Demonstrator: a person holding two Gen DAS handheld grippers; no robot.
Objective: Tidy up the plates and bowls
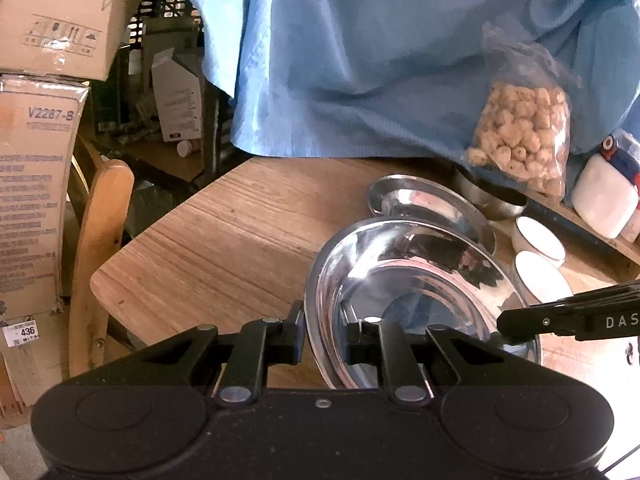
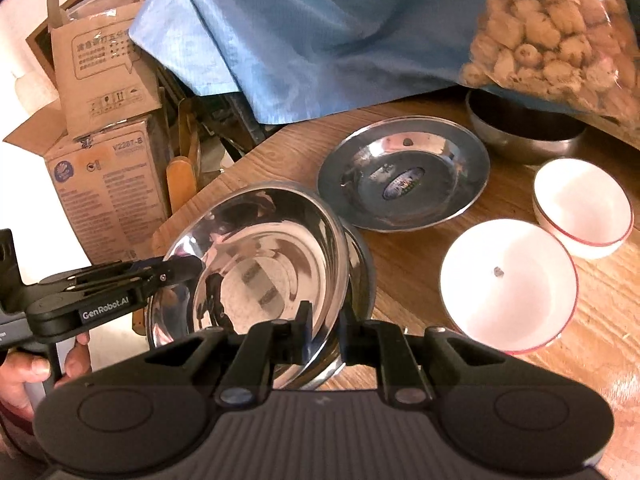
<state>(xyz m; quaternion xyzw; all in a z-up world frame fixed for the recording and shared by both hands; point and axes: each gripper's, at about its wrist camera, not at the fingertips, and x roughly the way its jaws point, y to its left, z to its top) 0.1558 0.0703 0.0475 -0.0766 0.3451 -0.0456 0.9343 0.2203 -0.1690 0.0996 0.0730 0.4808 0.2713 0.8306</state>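
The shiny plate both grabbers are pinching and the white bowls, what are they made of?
The shiny plate looks like polished steel: it mirrors the room and the left gripper. The white bowls look like glazed ceramic, smooth and glossy with a thin red rim line, though hard plastic could look similar. The table shows wood grain, maybe laminate.

A cluttered home dining corner: wooden tabletop [image 2: 552,344], steel plates [image 2: 404,172], white bowls [image 2: 508,284], stacked boxes [image 1: 36,184], a wooden chair [image 1: 100,240] alongside.
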